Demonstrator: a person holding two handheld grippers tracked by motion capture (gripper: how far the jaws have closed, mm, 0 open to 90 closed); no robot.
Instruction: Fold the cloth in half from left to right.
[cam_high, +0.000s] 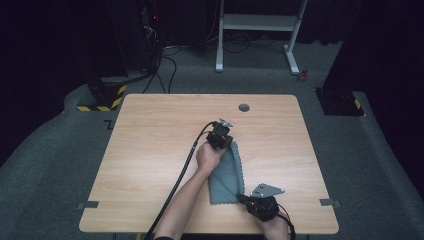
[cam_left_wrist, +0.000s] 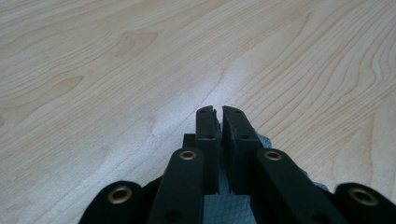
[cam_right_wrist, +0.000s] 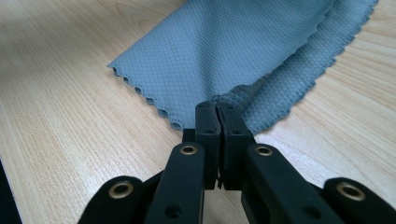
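Cloth (cam_high: 227, 176), grey with a scalloped edge, lay folded on the wooden table (cam_high: 150, 150), a little toward five o'clock from the centre. The left gripper (cam_high: 226, 141) sat at the cloth's twelve o'clock end; its jaws stood almost together with a thin slit, the fabric under them, and I could not tell if they pinched it. The right gripper (cam_right_wrist: 216, 108) was at the five o'clock corner, its jaws pressed together on the cloth edge. The step looked like folding or smoothing. The next move probably needed both ends carried together, keeping the edges aligned.
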